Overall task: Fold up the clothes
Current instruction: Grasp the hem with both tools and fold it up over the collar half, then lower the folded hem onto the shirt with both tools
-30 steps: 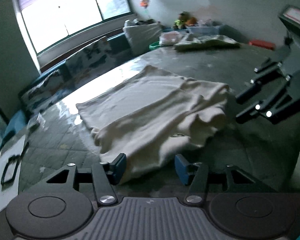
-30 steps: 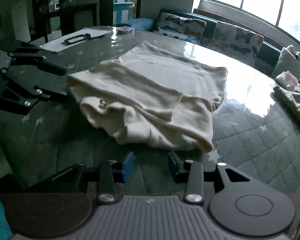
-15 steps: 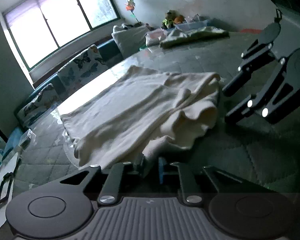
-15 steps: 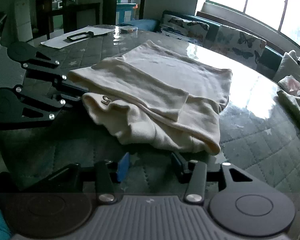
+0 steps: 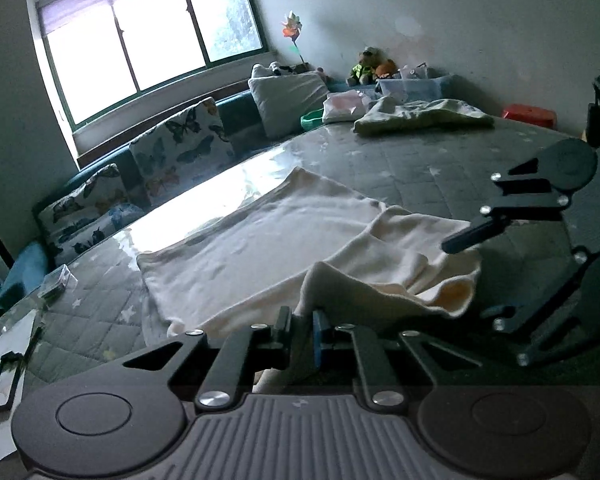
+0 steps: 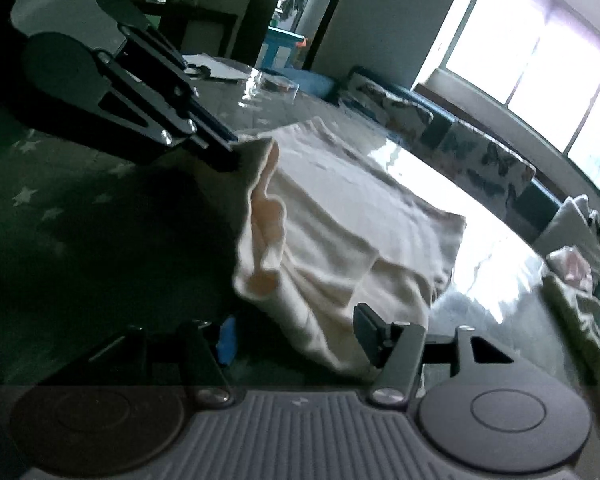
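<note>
The left claw (image 5: pixel 303 330) pinches the cream garment's (image 5: pixel 284 232) near corner on the bench (image 5: pixel 440 160); the right claw (image 6: pixel 296 336) is spread around the other corner. Next: close, then fold.

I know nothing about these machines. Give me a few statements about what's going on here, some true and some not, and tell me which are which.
1. The left gripper is shut on an edge of the cream garment. True.
2. The right gripper is clamped shut on the garment. False: its jaws stand wide apart, with cloth lying between them.
3. The garment hangs entirely in the air. False: most of it lies on the quilted table; only the pinched edge is lifted.
4. Butterfly-print cushions sit under the window. True.
5. Another pale cloth lies at the table's far end. True.
</note>
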The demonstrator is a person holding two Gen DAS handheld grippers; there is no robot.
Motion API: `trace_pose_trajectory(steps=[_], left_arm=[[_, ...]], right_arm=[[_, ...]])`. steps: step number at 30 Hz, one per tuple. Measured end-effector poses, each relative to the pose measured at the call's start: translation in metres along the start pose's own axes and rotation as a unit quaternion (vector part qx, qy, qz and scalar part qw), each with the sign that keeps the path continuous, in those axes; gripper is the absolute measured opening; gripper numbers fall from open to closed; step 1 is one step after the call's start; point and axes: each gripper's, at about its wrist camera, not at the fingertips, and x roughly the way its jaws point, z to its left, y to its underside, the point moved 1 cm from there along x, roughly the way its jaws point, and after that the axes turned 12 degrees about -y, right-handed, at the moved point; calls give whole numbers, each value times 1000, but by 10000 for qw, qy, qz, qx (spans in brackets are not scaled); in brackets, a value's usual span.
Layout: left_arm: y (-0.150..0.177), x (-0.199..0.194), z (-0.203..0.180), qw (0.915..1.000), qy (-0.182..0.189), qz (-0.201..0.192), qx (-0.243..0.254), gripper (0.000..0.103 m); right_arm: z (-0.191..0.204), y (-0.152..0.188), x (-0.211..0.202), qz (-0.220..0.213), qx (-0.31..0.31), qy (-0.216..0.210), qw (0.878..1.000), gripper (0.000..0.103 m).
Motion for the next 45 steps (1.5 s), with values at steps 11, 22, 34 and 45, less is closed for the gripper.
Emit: trace_pose_trajectory(steps=[11, 22, 34, 45], left_arm=[[27, -11, -4, 9992, -9, 50, 386, 31], [44, -3, -6, 9939, -277, 32, 1071, 40], [50, -10, 8, 9934, -155, 28, 1134, 13], [59, -72, 13, 9937, 30, 4, 1123, 13]], right_arm=[[-25, -12, 15, -108, 141, -523, 9985, 16], [-37, -20, 12, -195, 395, -658, 9969, 11], [-22, -11, 2, -341, 428, -588, 9968, 6], [11, -16, -55, -607, 262, -775, 9948, 6]])
